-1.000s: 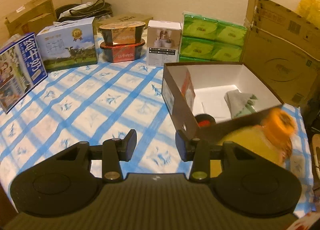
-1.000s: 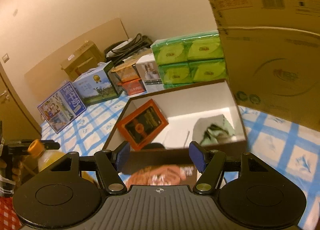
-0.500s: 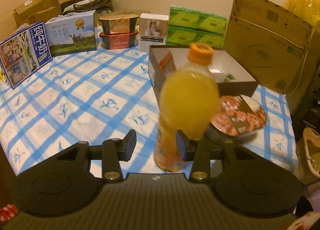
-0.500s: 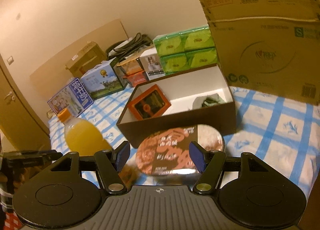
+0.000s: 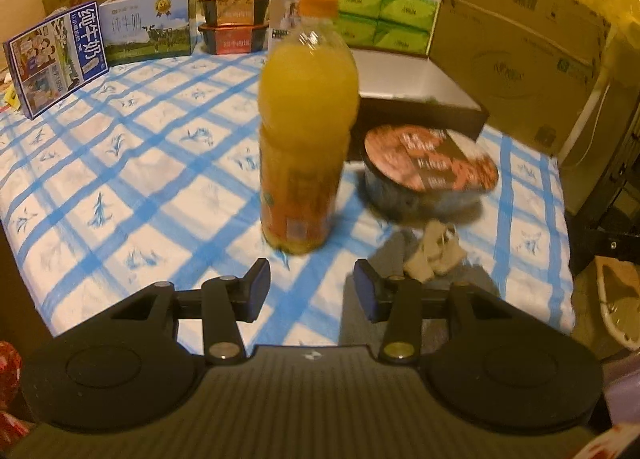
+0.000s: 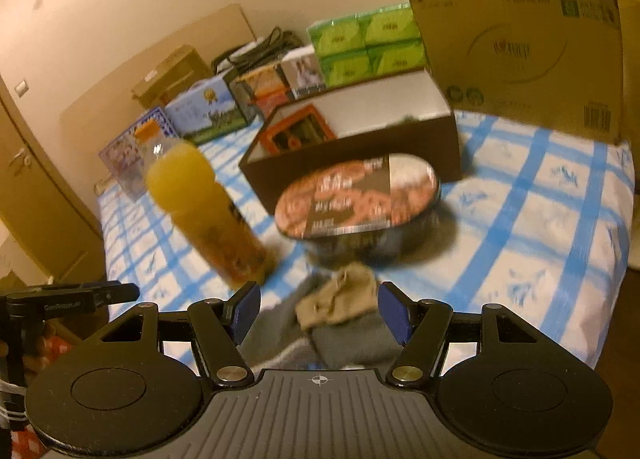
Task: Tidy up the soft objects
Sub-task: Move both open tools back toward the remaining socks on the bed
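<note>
The cloth (image 6: 340,299), a crumpled grey-and-tan bundle, lay on the bed's front edge, just before the bowl (image 6: 360,203). The right gripper (image 6: 318,313) stood wide, cloth between its jaws, ungripped. The left gripper (image 5: 312,289), empty, was opening near the bottle (image 5: 306,127). Best to close low on the bundle, clear of the bowl.

Blue-check cloth counter (image 5: 132,163) carries juice bottle (image 5: 306,127), noodle bowl (image 5: 430,175), brown box (image 6: 360,147), grey-tan socks (image 6: 340,311), cartons at back.
</note>
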{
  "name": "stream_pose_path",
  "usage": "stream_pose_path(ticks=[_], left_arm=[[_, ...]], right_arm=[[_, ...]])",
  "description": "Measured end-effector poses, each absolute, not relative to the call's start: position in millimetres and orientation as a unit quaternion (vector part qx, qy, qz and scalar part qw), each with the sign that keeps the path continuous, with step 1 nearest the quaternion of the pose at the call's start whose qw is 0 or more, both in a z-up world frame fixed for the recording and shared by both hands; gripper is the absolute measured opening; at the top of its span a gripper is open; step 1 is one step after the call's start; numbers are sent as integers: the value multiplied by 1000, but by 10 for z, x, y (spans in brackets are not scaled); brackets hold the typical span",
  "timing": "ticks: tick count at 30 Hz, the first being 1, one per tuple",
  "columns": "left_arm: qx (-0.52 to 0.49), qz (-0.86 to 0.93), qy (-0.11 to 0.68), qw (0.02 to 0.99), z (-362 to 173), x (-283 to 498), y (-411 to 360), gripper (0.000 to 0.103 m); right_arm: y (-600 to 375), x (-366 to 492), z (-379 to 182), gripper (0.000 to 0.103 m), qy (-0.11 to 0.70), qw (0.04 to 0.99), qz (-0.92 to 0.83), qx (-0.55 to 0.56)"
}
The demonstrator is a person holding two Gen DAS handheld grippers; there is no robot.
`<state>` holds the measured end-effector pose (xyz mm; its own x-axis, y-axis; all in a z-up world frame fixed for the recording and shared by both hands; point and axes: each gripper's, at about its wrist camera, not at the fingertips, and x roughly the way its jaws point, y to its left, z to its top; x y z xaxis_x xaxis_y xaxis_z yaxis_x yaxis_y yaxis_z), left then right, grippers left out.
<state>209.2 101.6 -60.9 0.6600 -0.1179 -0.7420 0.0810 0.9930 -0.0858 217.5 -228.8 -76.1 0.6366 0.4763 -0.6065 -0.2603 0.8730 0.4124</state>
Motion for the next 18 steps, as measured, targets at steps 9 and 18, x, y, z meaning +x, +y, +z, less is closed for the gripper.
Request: stream_pose_path(ticks=[9,18], left_arm=[[-20,-55,428,902,-773,1783,786,43],[-26,-65,456,887,-978,1627,659,43]], right_arm=[[-2268,1847,-1029,65,405,878,216,138],[-2173,1667,-1252,65,433,867,216,116]])
